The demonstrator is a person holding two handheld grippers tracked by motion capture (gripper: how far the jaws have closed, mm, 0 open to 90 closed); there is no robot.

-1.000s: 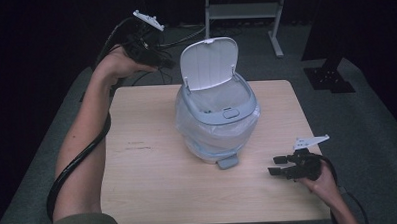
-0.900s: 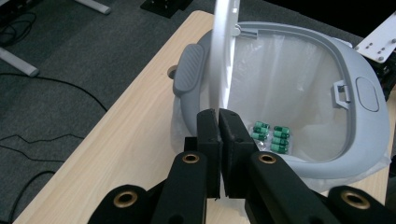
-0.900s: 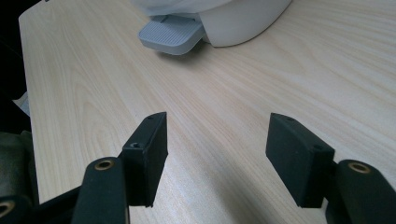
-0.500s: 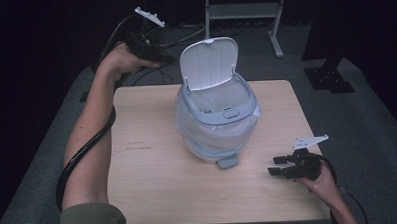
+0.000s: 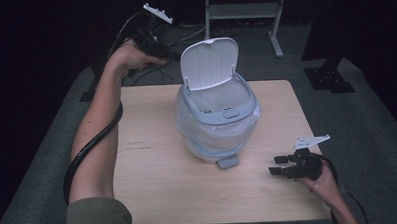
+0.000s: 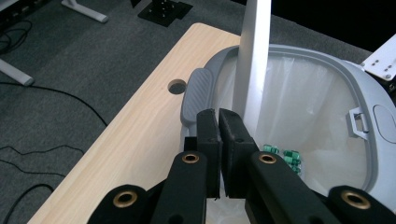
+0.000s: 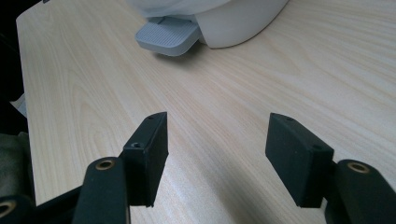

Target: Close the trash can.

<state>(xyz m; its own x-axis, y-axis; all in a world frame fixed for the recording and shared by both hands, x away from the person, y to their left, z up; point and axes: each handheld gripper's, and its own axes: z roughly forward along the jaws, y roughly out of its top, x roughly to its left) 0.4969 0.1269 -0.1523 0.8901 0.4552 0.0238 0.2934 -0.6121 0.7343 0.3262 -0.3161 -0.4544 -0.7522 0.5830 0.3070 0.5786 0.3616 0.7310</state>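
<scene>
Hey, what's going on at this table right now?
A person works at a small pedal bin lined with a plastic bag, standing on a wooden table. Its lid is up. The left hand-held gripper is raised behind the lid, jaws shut and empty. The right hand-held gripper sits open above the table near the pedal. Small green items lie inside.

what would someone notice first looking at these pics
A pale bin with a clear liner stands mid-table, its lid raised upright. The left gripper hangs behind it, jaws shut, and the right gripper rests open near the table's front right corner. Small green things lie inside the bin.
</scene>
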